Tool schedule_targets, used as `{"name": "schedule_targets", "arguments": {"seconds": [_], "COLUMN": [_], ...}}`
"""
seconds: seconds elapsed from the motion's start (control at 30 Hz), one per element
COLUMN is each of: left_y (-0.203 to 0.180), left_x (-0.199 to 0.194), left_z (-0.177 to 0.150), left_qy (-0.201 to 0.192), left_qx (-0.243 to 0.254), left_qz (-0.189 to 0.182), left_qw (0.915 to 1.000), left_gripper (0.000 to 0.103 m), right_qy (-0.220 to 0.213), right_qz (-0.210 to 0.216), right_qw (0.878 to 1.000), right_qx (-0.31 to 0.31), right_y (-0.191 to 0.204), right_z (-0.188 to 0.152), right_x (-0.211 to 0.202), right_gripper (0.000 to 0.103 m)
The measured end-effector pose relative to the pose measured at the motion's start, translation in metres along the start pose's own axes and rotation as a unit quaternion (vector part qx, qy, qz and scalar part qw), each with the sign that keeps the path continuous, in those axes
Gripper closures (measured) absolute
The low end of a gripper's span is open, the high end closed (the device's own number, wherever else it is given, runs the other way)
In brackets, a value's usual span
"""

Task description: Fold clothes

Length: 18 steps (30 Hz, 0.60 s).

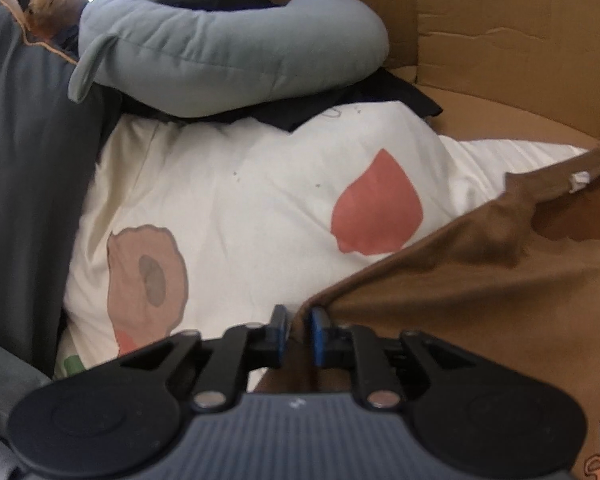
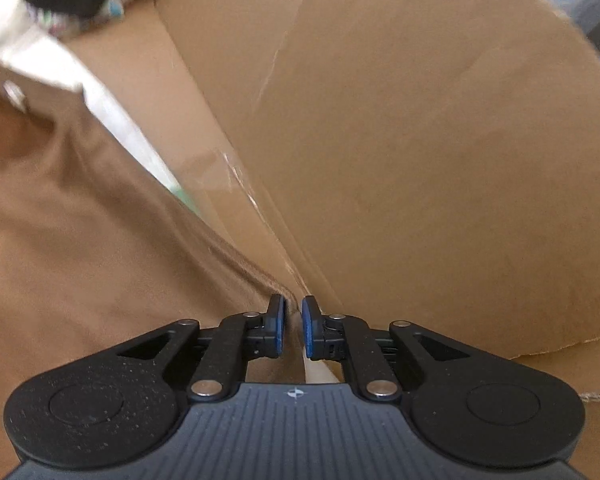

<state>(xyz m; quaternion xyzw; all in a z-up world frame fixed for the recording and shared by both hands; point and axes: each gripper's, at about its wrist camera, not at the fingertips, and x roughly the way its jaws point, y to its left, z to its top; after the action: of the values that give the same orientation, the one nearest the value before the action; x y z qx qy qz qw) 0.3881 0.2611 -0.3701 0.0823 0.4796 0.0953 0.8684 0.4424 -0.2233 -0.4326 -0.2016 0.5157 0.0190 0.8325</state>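
We are holding the left gripper (image 1: 299, 334) narrowly parted around the brown shirt's (image 1: 452, 280) edge, and the right gripper (image 2: 294, 326) slightly apart at its hem beside cardboard (image 2: 420, 140), the shirt lying over a cream quilt (image 1: 240, 200).

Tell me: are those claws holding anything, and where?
Nothing looks gripped. An edge of the brown shirt lies loose between the pads of the left gripper and beside the right gripper.
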Motion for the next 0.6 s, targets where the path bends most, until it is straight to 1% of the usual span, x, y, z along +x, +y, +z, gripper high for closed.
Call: {"name": "schedule_targets", "arguments": {"seconds": [0.03,0.07,0.17,0.27,0.33,0.37,0.4,0.47,0.5,0.6], "left_y": [-0.001,-0.002,-0.006,-0.013,-0.023,-0.029,-0.034,-0.043,-0.048,-0.06], "left_x": [-0.003,-0.007,-0.017,-0.02,-0.019,-0.017,-0.015,-0.01,-0.006,0.004], "left_z": [0.0,0.001,0.004,0.01,0.015,0.017,0.018,0.02,0.021,0.022], "left_qy": [-0.008,-0.017,-0.041,-0.056,-0.06,-0.062,-0.062,-0.058,-0.056,-0.051], "left_qx": [0.002,0.006,0.004,-0.004,0.001,0.003,0.004,0.001,0.0,-0.002], "left_qz": [-0.004,-0.008,-0.022,-0.042,-0.052,-0.059,-0.065,-0.077,-0.082,-0.091], "left_qw": [1.0,0.9998,0.9989,0.9975,0.9968,0.9964,0.9959,0.9953,0.9951,0.9945], "left_gripper": [0.066,0.06,0.06,0.061,0.062,0.066,0.073,0.078,0.08,0.083], "right_qy": [-0.013,-0.026,-0.055,-0.067,-0.072,-0.073,-0.074,-0.073,-0.073,-0.075], "right_qz": [0.01,0.021,0.045,0.053,0.066,0.072,0.078,0.09,0.094,0.107], "right_qw": [1.0,0.999,0.997,0.996,0.995,0.995,0.994,0.993,0.993,0.991], "right_qx": [0.005,0.009,0.021,0.023,0.019,0.018,0.017,0.011,0.008,0.004], "right_y": [-0.001,-0.003,-0.011,-0.003,0.008,0.01,0.012,0.028,0.035,0.053], "right_z": [0.001,0.002,0.003,0.01,0.019,0.022,0.024,0.036,0.041,0.046], "right_x": [-0.006,-0.013,-0.029,-0.039,-0.037,-0.035,-0.033,-0.023,-0.016,-0.014], "right_gripper": [0.086,0.085,0.085,0.085,0.085,0.085,0.085,0.085,0.086,0.086]}}
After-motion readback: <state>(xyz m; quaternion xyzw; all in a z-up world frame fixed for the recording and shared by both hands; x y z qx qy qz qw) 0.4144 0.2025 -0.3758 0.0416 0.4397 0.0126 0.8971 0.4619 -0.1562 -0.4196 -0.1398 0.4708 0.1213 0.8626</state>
